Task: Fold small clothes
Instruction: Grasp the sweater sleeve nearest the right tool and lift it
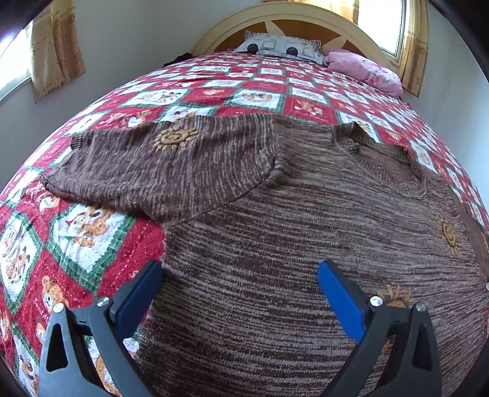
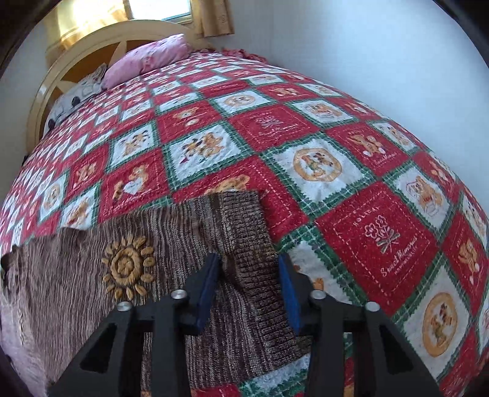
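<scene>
The brown sweater (image 1: 275,213) lies flat on the quilt (image 2: 336,137), its collar toward the headboard (image 1: 305,15) and one sleeve (image 1: 159,165) spread out to the side. The right gripper (image 2: 249,287) has its pads on either side of the ribbed cuff (image 2: 244,232) of the other sleeve, the knit bunched between them, so it looks to be pinching the cuff. The left gripper (image 1: 240,290) hovers with its jaws wide apart over the sweater's body, near its side edge, holding nothing. Probably the sleeve is about to be folded in. To do it well, the cuff should be lifted only enough to clear the body, then carried across toward the collar so the sleeve lands straight, while the left gripper presses the body to stop it sliding. Beyond the sweater toward the headboard the quilt is bare until the pillows (image 1: 363,70), giving ample room.
</scene>
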`<state>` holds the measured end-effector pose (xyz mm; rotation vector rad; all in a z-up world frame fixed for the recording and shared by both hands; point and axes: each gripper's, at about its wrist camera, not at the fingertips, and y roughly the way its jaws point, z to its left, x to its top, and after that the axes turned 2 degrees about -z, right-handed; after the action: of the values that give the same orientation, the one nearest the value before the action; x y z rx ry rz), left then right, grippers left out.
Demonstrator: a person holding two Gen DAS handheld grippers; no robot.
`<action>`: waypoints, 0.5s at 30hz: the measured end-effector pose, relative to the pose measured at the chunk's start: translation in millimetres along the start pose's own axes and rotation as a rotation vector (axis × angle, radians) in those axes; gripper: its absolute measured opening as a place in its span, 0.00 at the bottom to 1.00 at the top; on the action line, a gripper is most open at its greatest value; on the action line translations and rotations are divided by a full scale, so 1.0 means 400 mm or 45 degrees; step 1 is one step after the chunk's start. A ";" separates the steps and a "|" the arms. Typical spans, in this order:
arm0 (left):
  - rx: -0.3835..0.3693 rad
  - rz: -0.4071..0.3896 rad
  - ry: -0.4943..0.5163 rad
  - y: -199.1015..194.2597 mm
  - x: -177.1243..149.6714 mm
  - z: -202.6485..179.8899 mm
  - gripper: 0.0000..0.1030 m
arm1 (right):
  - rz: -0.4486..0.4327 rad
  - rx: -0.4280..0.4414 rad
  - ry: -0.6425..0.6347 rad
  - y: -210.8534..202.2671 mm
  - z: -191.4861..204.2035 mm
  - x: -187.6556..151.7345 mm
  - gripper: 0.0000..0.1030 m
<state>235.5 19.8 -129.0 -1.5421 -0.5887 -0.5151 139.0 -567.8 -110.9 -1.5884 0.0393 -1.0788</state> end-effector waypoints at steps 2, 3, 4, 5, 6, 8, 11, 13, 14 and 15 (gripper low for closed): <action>-0.003 0.000 -0.002 0.000 0.000 -0.002 1.00 | 0.007 0.044 0.019 -0.005 -0.007 0.003 0.08; -0.007 0.000 -0.005 0.000 0.000 -0.001 1.00 | 0.006 0.069 0.040 -0.012 -0.012 0.006 0.08; -0.009 -0.001 -0.007 0.001 0.000 0.000 1.00 | -0.018 0.104 0.076 -0.039 -0.011 0.012 0.07; -0.013 -0.002 -0.009 0.001 0.000 0.001 1.00 | -0.045 0.122 0.087 -0.062 -0.008 0.016 0.07; -0.011 -0.004 -0.011 0.001 -0.001 0.002 1.00 | -0.045 0.122 0.087 -0.062 -0.008 0.016 0.07; -0.017 -0.006 -0.015 0.001 -0.001 0.004 1.00 | -0.088 0.143 0.097 -0.106 0.011 0.021 0.07; -0.021 -0.008 -0.020 0.000 -0.002 0.007 1.00 | -0.134 0.188 0.074 -0.182 0.072 0.033 0.07; -0.026 -0.011 -0.023 -0.001 -0.003 0.009 1.00 | -0.155 0.248 0.042 -0.241 0.143 0.036 0.07; -0.031 -0.012 -0.028 -0.003 -0.003 0.011 1.00 | -0.166 0.289 0.024 -0.270 0.184 0.035 0.07; -0.036 -0.014 -0.032 -0.004 -0.003 0.012 1.00 | -0.182 0.369 -0.014 -0.317 0.268 0.025 0.07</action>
<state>233.4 24.5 -129.1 -1.5749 -0.6119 -0.5147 149.8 -448.2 4.2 -1.3501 -0.2313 -1.1301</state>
